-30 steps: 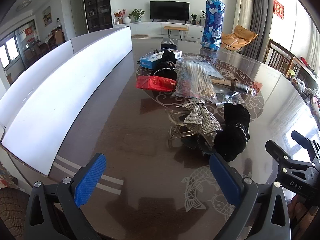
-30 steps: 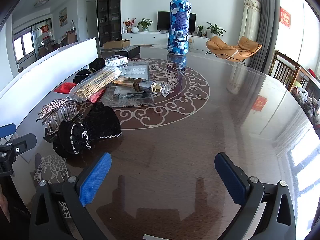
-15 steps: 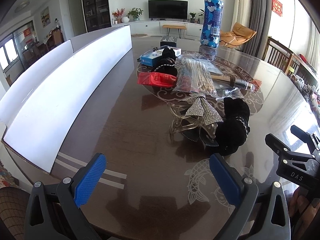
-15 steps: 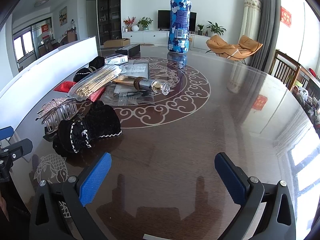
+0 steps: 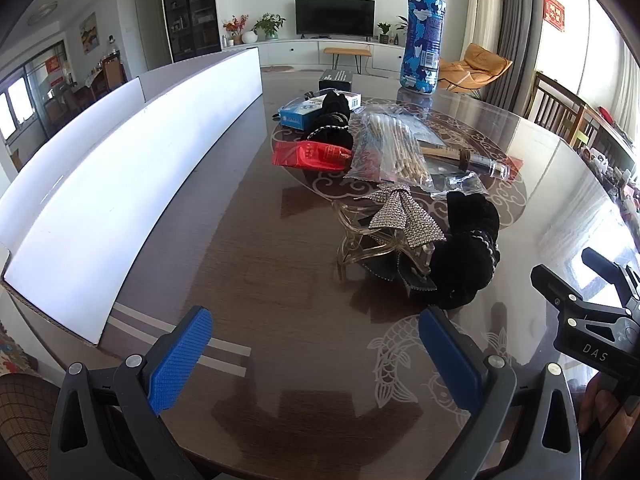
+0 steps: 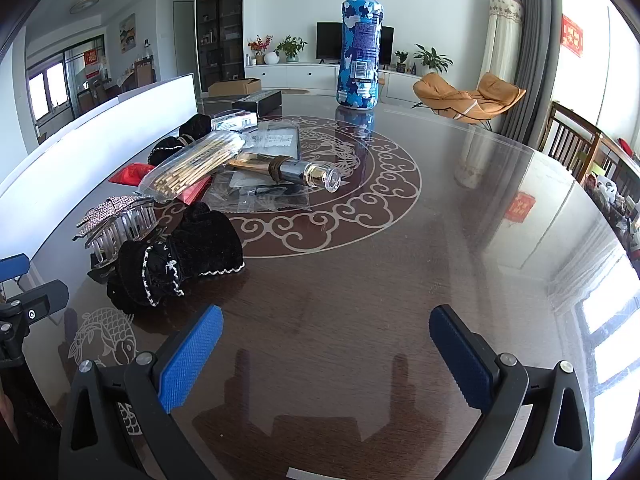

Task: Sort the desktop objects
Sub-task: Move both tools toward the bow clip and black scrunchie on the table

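I held both hand-held grippers, left [image 5: 314, 354] and right [image 6: 326, 354], released and empty above the glossy dark counter [image 6: 360, 280], the black velvet hair bow [image 6: 176, 256] mid-left of frame.

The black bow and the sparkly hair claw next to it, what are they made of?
The black bow looks like soft matte velvet, its pile catching light, with pale trim. The hair claw seems clear glossy plastic, see-through teeth, topped with a rhinestone-like bow.

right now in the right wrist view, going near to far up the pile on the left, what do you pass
right gripper → black velvet bow → rhinestone hair claw → bag of wooden sticks → black box → blue camouflage bottle, standing upright at the far end of the table
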Tool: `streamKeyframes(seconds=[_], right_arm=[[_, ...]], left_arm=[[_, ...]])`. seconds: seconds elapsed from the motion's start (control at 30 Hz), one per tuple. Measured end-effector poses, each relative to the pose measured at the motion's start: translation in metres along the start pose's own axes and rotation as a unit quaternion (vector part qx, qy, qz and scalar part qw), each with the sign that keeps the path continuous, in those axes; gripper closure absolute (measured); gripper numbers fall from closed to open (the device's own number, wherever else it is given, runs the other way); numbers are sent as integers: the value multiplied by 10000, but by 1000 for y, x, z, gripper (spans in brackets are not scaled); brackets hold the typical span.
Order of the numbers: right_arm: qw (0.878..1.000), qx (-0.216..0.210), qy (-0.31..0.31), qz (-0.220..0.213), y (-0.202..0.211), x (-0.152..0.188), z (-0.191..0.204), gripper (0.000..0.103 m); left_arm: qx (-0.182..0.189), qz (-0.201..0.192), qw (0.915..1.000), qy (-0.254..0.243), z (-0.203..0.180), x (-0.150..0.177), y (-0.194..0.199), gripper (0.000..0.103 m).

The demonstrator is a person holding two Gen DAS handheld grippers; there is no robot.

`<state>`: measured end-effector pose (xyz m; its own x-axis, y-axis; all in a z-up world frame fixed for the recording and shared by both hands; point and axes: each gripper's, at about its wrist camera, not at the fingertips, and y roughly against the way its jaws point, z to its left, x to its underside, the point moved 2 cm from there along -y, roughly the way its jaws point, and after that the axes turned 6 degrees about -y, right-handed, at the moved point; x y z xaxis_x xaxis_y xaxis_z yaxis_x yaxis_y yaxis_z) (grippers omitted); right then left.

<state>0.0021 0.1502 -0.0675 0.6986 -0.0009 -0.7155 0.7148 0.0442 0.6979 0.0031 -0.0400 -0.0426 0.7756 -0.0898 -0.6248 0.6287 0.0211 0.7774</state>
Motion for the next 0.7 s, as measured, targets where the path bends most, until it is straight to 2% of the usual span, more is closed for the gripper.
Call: streamKeyframes(seconds=[0.37, 0.43, 0.53, 0.7], right_arm=[[9999, -23, 32, 111, -2, -1, 2, 0], [9995, -244, 84, 160, 1, -1, 6, 0], [9955, -908, 137, 232, 8, -3, 23, 0], [9868, -1460, 186, 674, -14, -13, 58, 0]], left_arm=[[-107, 31, 9999, -21, 4, 1, 1, 0], [-298, 33, 9995, -102, 7, 3, 2, 0], [-445, 26, 9989, -119, 13, 4, 5, 0], [-593, -1, 9982, -102, 22, 5, 6, 0]])
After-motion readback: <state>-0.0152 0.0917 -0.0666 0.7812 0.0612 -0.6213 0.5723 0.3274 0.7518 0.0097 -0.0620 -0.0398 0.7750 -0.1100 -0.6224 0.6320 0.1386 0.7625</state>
